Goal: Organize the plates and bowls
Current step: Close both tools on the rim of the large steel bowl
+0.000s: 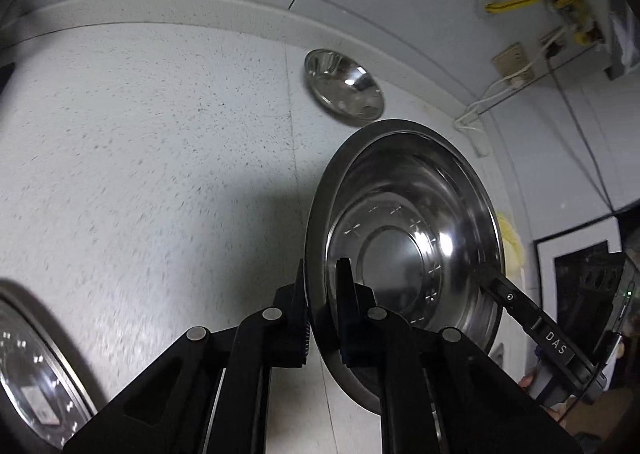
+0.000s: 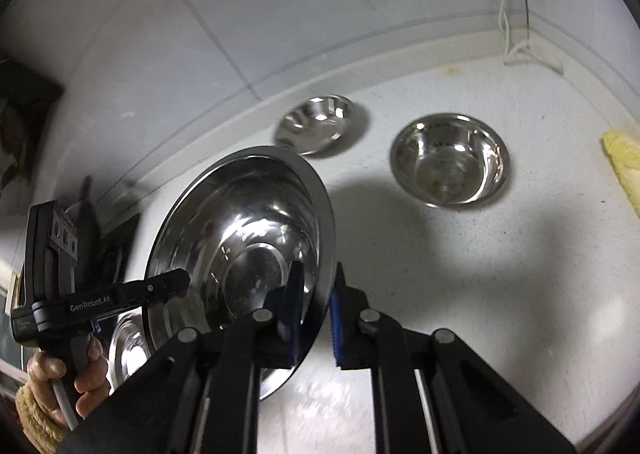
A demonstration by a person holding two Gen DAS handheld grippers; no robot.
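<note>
I'm pinching the steel plate (image 1: 412, 238) rim with both grippers, left gripper (image 1: 322, 314) and right gripper (image 2: 316, 314) nearly closed on opposite edges.

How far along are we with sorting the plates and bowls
Nothing looks stacked yet. In hand: both grippers, left and right, clamp opposite rims of one steel bowl, lifted and tilted over the counter. Left: a shallow dish and a deep bowl sit apart near the wall, plus a plate at the edge.

Three steel plates (image 1: 412, 238) (image 1: 344, 84) (image 1: 36, 370) and two bowls (image 2: 450, 160) (image 2: 128, 350)
</note>
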